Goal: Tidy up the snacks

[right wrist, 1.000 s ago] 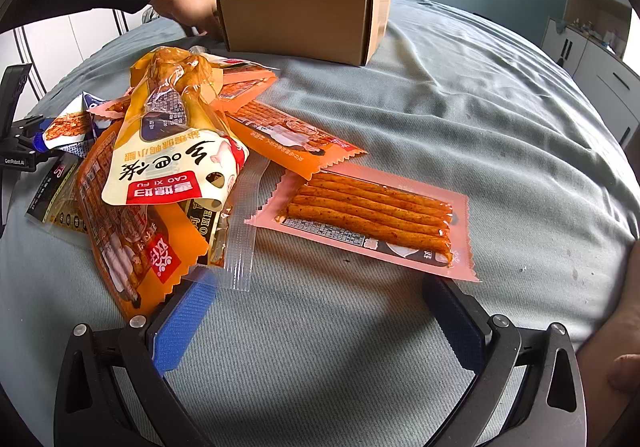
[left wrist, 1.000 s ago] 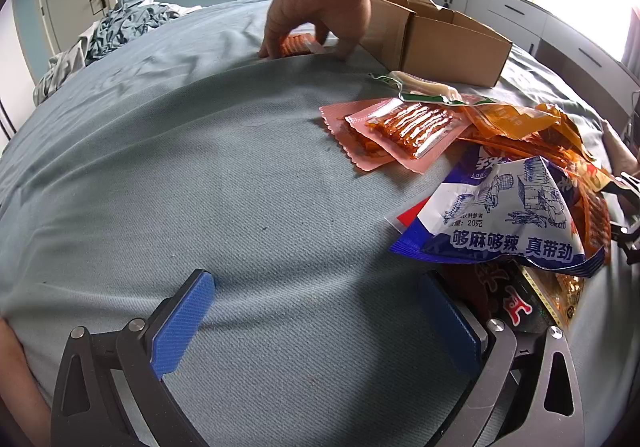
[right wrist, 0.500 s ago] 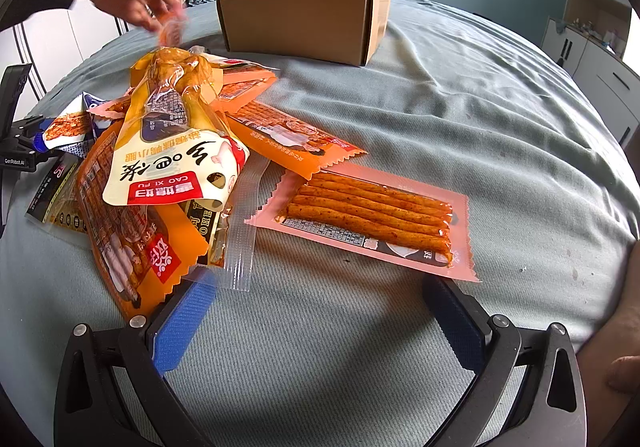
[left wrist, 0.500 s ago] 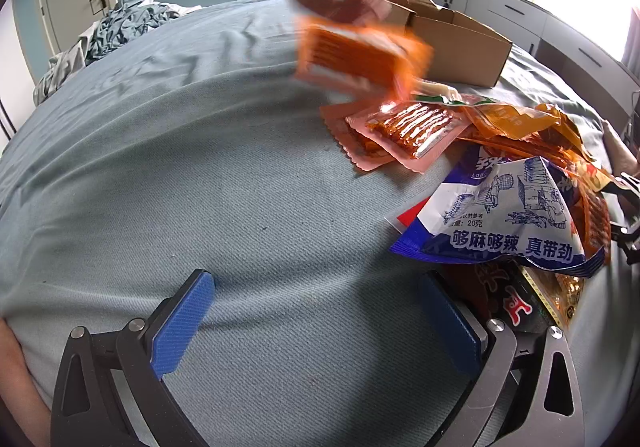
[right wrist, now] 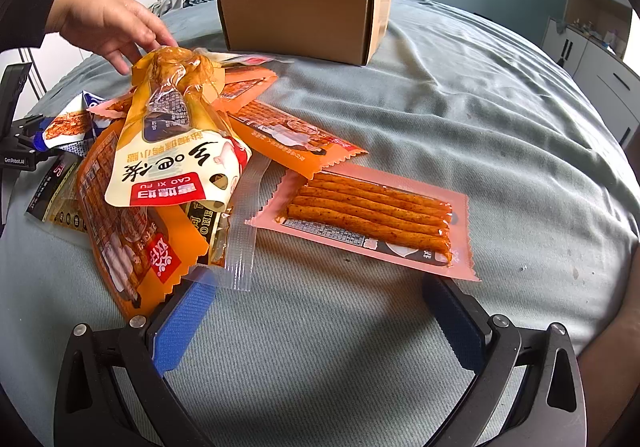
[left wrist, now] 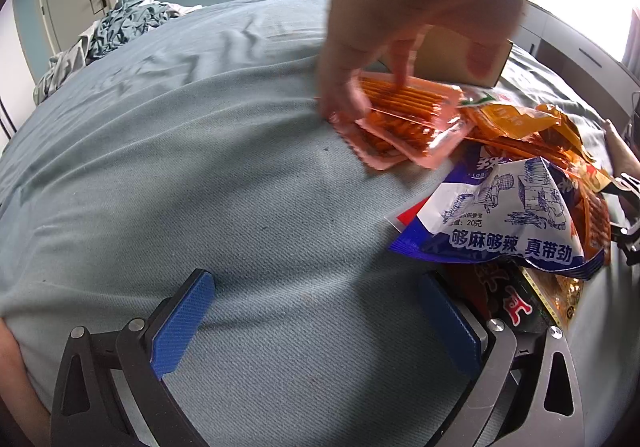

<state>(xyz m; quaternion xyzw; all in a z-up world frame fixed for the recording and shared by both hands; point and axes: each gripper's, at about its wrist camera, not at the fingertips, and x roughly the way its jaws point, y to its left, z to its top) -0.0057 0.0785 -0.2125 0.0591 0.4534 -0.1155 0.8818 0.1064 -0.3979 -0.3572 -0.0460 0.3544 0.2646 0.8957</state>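
Observation:
A pile of snack packets lies on the blue-grey bedspread (left wrist: 200, 175). In the left wrist view a bare hand (left wrist: 400, 19) lays an orange stick packet (left wrist: 404, 103) on pink stick packets (left wrist: 396, 139); a blue-and-white packet (left wrist: 500, 223) lies nearer. My left gripper (left wrist: 316, 323) is open and empty, left of the pile. In the right wrist view a pink spicy-stick packet (right wrist: 372, 219) lies just ahead of my right gripper (right wrist: 316, 323), which is open and empty. An orange-and-white pouch (right wrist: 176, 151) tops the pile at the left, and the hand (right wrist: 104, 23) reaches behind it.
An open cardboard box (right wrist: 304, 23) stands on the bed behind the pile. Crumpled bedding (left wrist: 116, 27) lies at the far edge. White cabinets (right wrist: 592, 59) stand to the right. The other gripper's black frame (right wrist: 12, 127) shows at the left edge.
The bare hand picked up an orange stick packet from beside the box, carried it over and set it down on the pink packets. Neither gripper has moved.

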